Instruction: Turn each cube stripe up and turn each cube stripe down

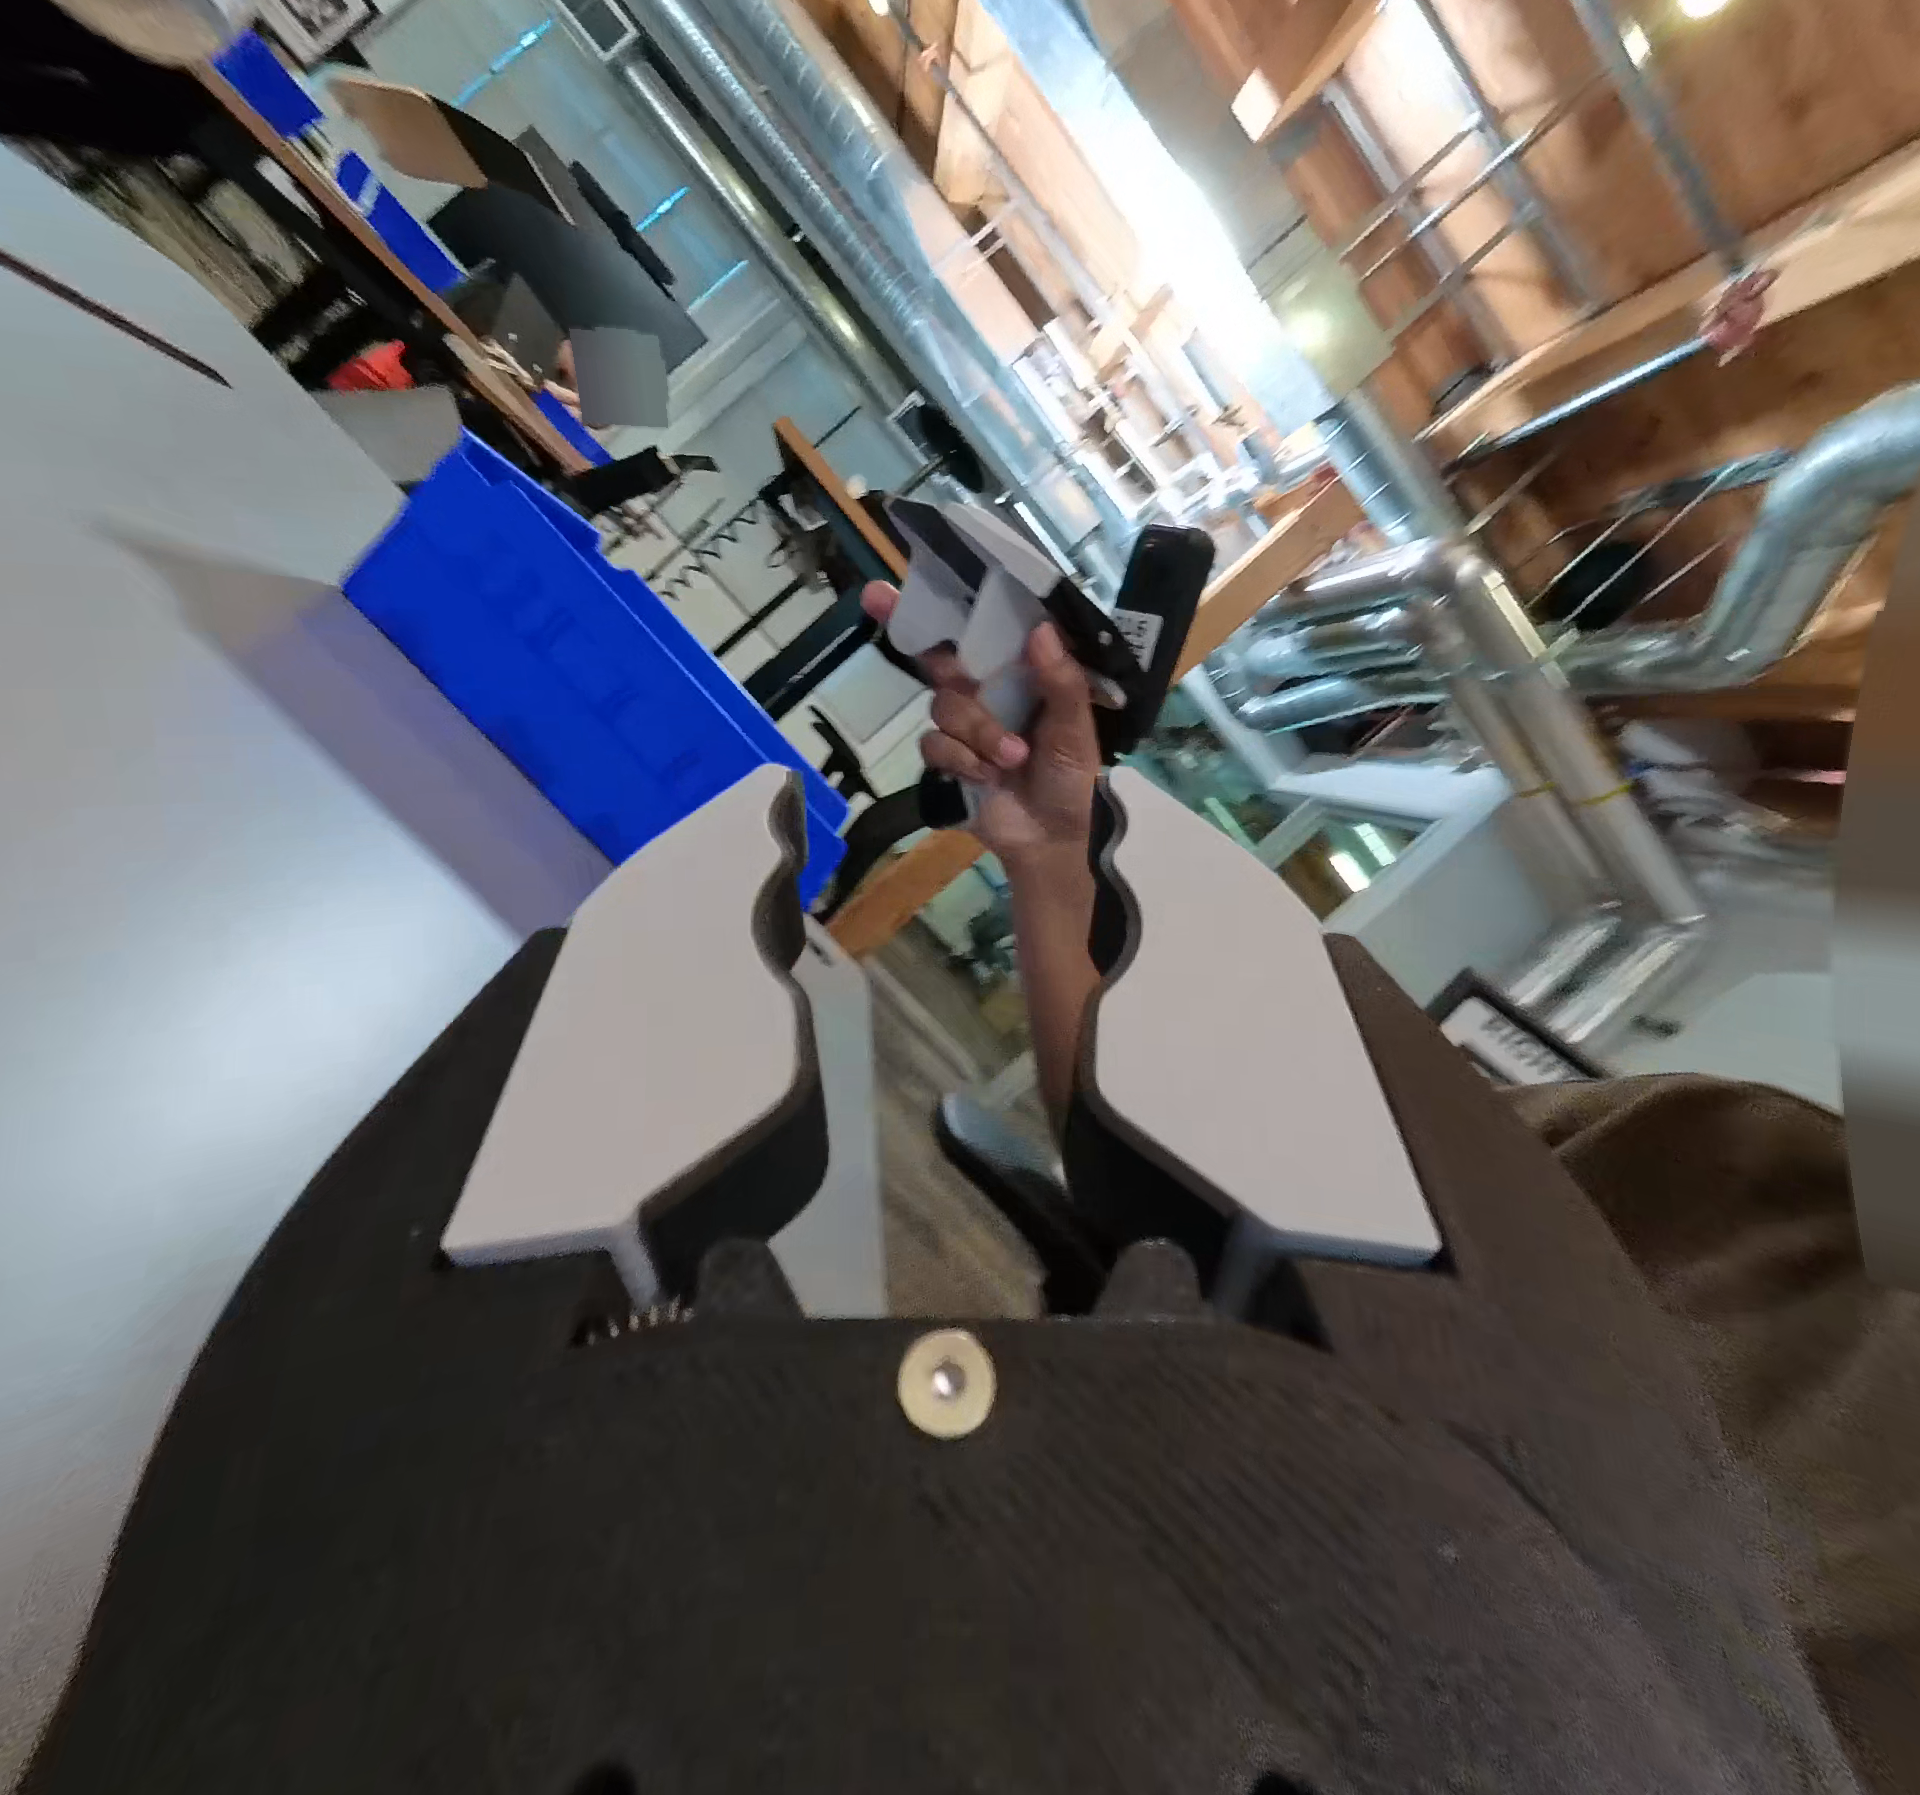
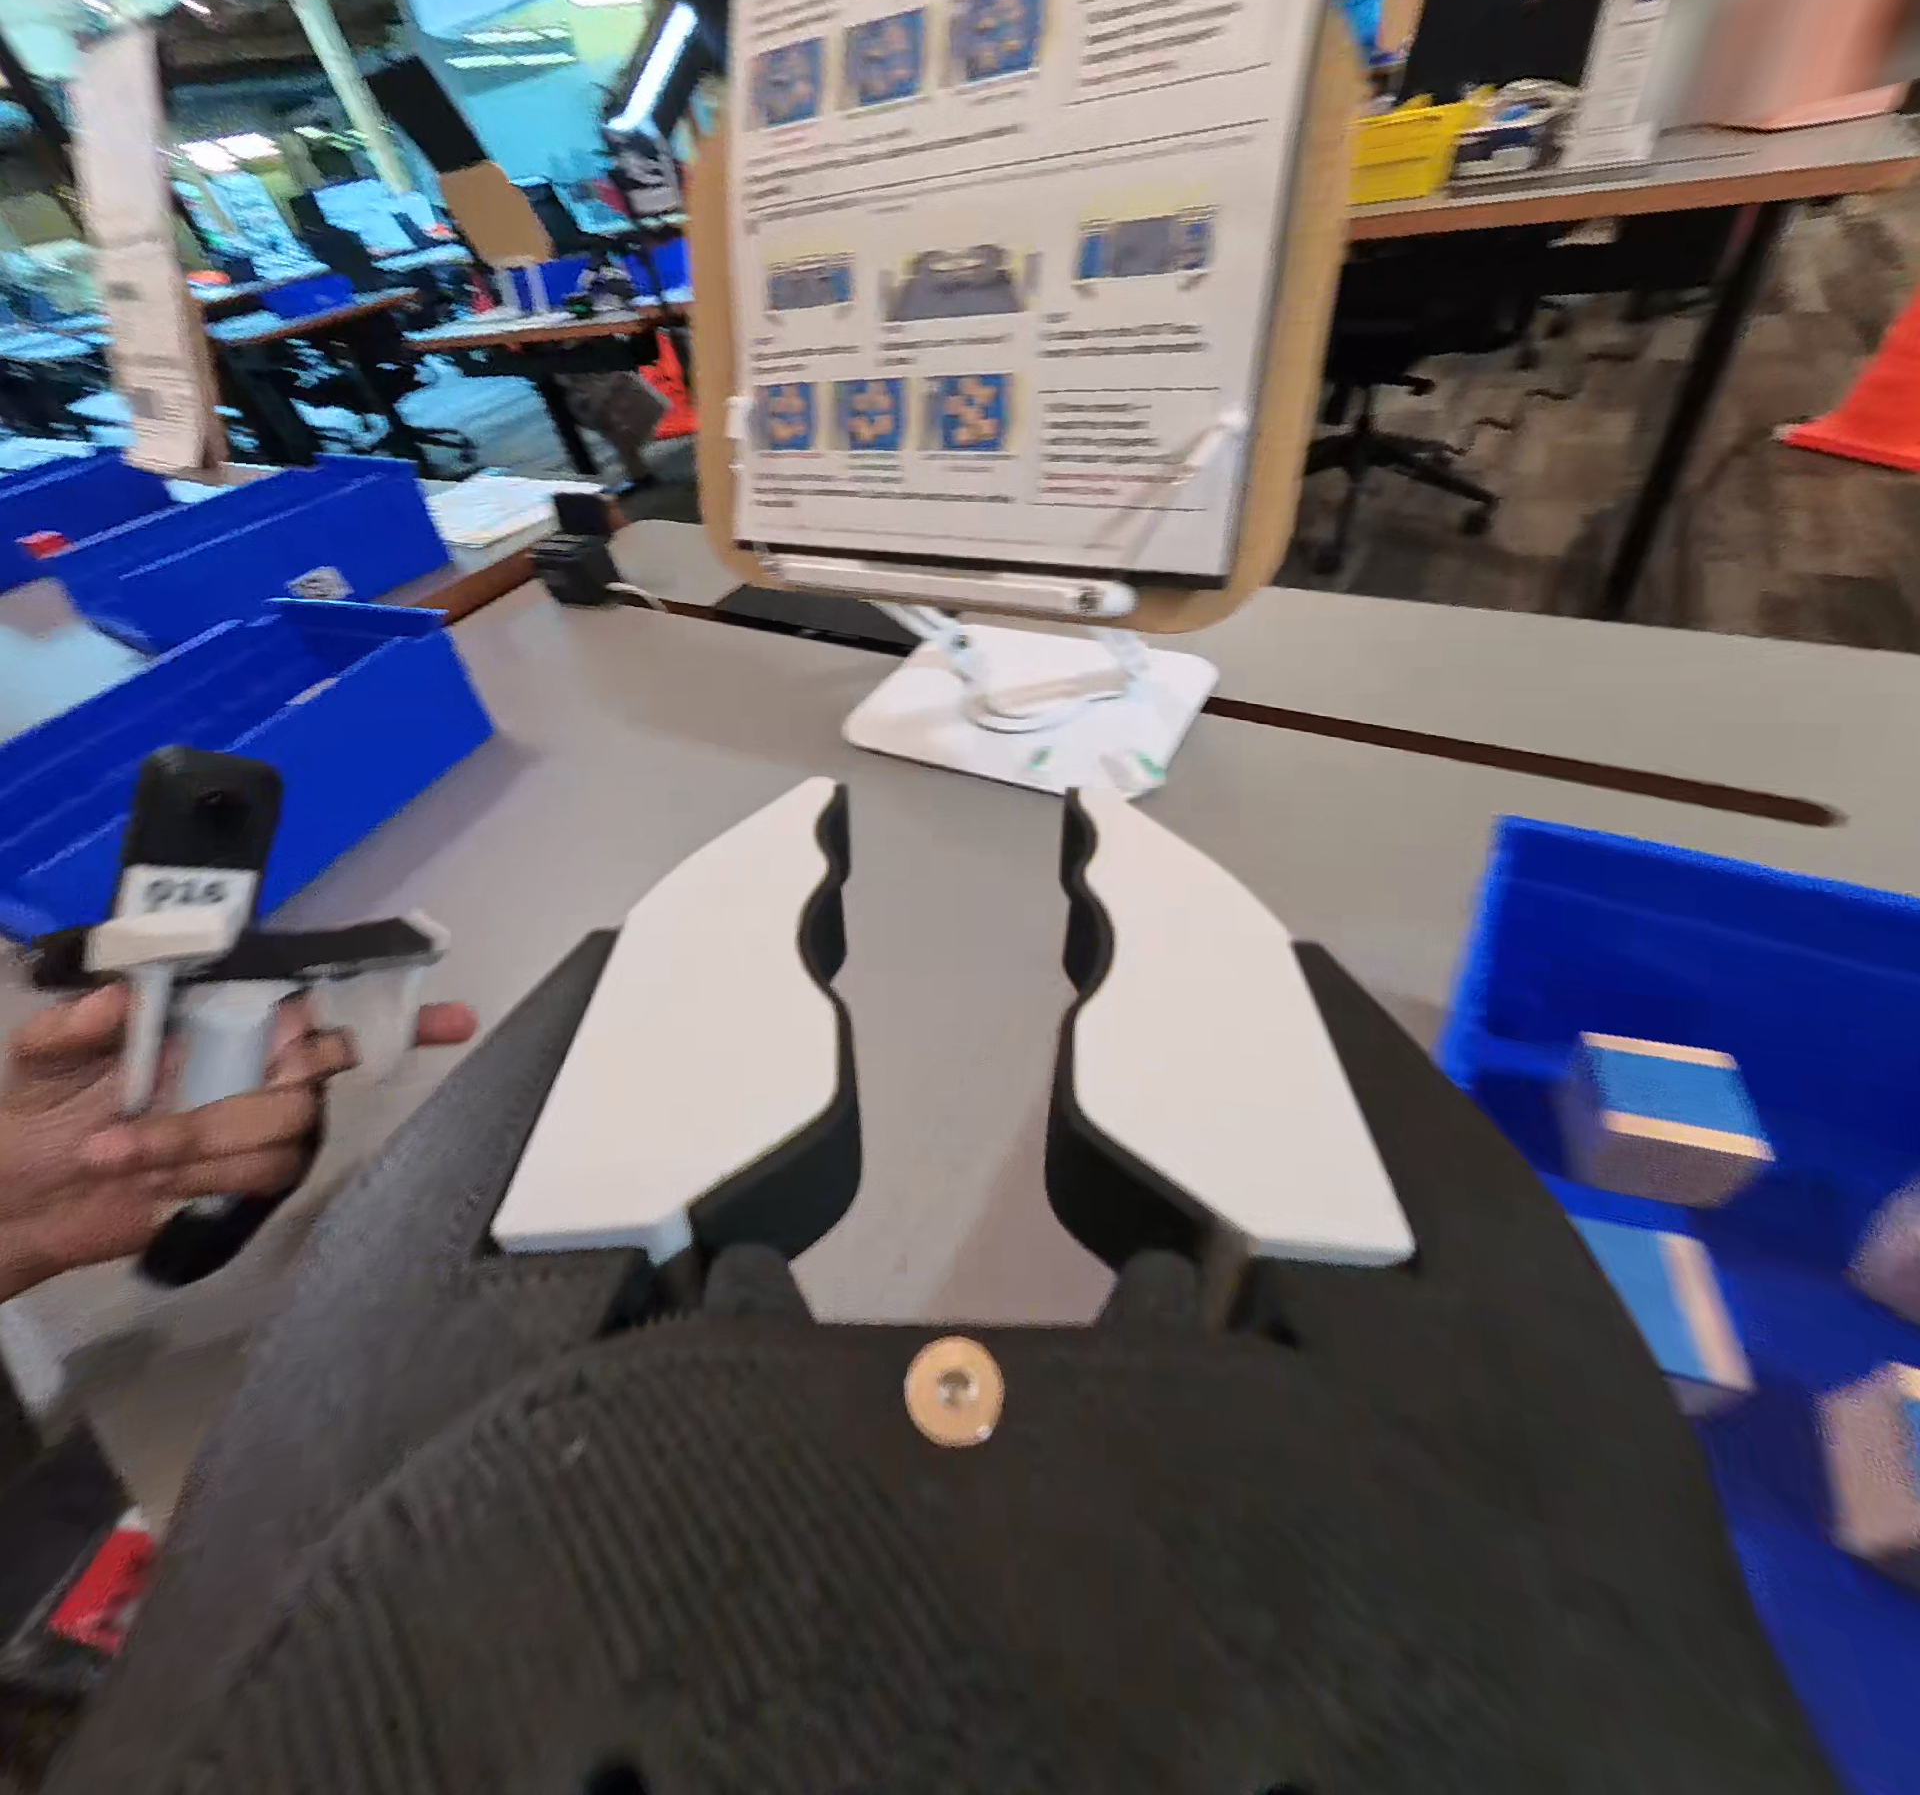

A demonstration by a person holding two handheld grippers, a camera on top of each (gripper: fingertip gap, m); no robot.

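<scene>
Setting: workshop's grey table (image 2: 644,758) is sitting bare between blue bins.
Left gripper (image 1: 945,852): spread, gripping nothing, tilting toward the ceiling.
Right gripper (image 2: 951,846): spread, hovering empty.
Cubes (image 2: 1662,1127): lying in the right-hand bin (image 2: 1621,924).
Advice: probably swinging right and squaring up first.

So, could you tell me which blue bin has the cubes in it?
The blue bin at the right gripper's right; cubes lie inside, unlike the left-side bins.
</scene>
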